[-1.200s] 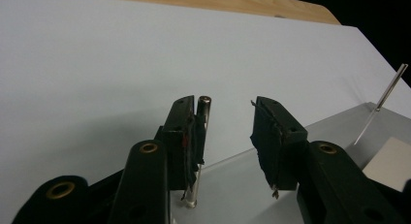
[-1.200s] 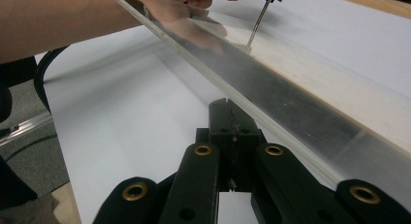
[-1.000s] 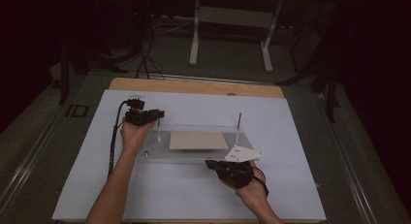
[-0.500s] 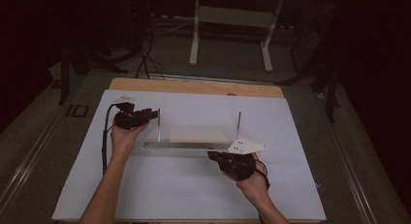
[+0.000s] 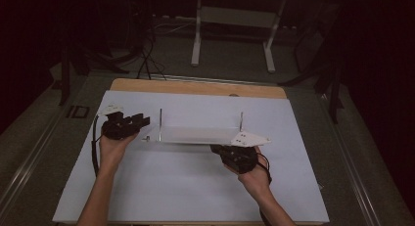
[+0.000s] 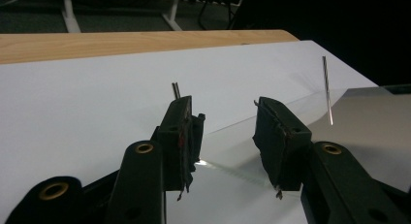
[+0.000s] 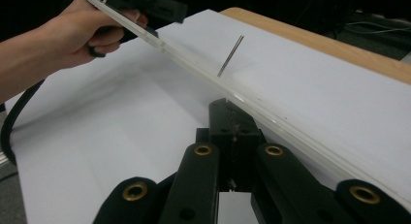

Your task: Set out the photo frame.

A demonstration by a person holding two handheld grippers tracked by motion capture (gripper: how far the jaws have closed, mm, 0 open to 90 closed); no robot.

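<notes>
Lifting step: right gripper jaws are clamped on the clear acrylic plate with thin metal rods, while left gripper, jaws half-open and just widening, holds nothing and must close on the edge between them

No lettering, label, brand, number or sign can be read anywhere in these views.

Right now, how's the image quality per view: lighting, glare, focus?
High view: dim, room near black, white sheet the one bright area, clear plate hard to make out. Left gripper view: left tool sharp, glare streak on the plate, thin pin catches light. Right gripper view: right tool sharp, plate edge bright, the hand softer.
</notes>
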